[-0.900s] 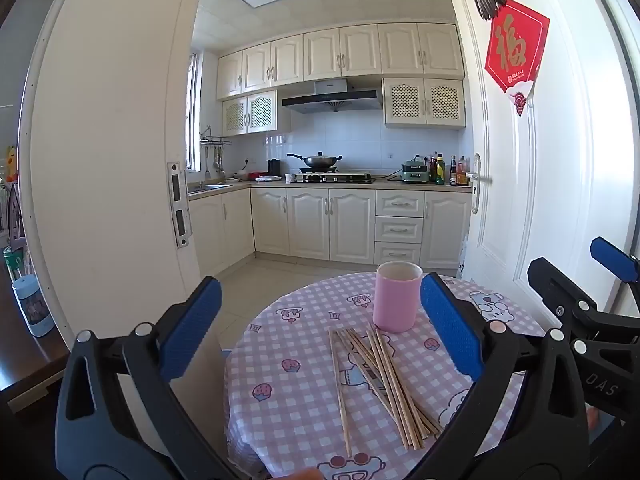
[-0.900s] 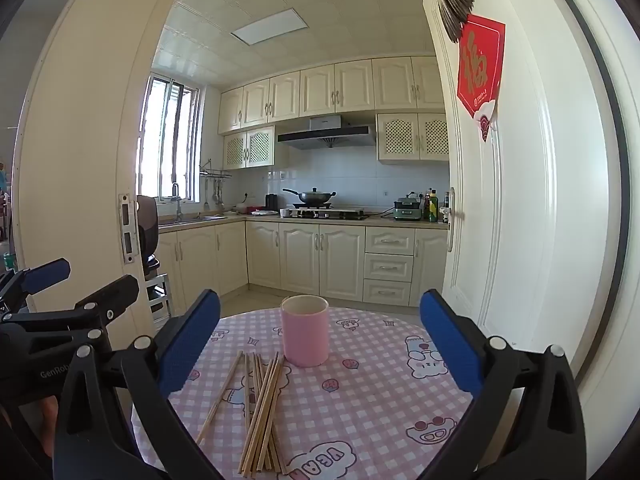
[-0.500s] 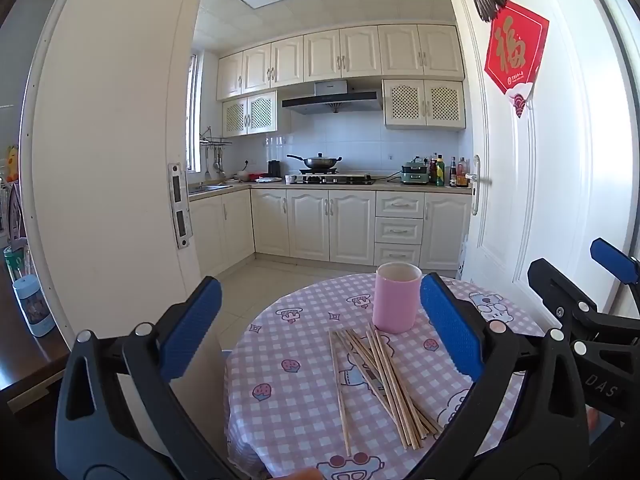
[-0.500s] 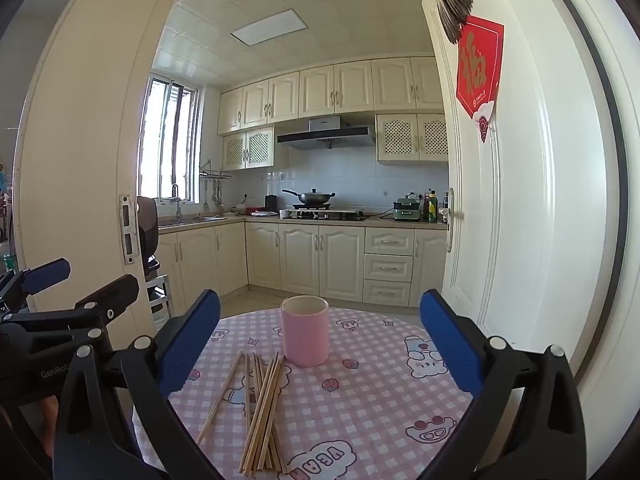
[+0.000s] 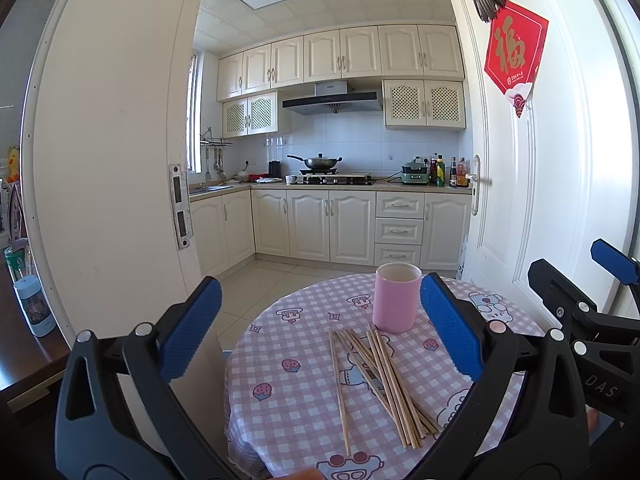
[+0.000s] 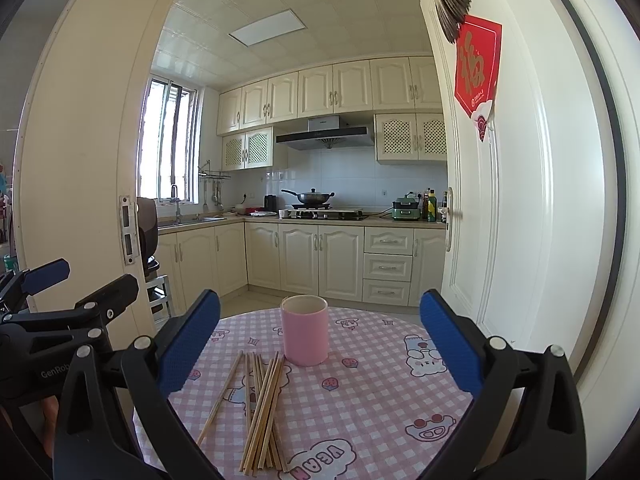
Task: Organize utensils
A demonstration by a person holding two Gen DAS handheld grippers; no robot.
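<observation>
A pink cup point(image 5: 396, 298) stands upright on a round table with a pink checked cloth point(image 5: 288, 396). Several wooden chopsticks point(image 5: 384, 380) lie loose in a pile just in front of the cup. The cup point(image 6: 305, 330) and the chopsticks point(image 6: 262, 396) also show in the right wrist view. My left gripper point(image 5: 320, 332) is open and empty, held above the table's near edge. My right gripper point(image 6: 320, 340) is open and empty, held above the near side of the table point(image 6: 380, 400). Each gripper shows at the edge of the other's view.
An open white door point(image 5: 540, 200) stands right of the table and a white door frame point(image 5: 108, 200) stands to the left. Behind lies a kitchen with cabinets and a stove point(image 5: 332, 180). A bottle point(image 5: 34, 306) stands on a dark side table at far left.
</observation>
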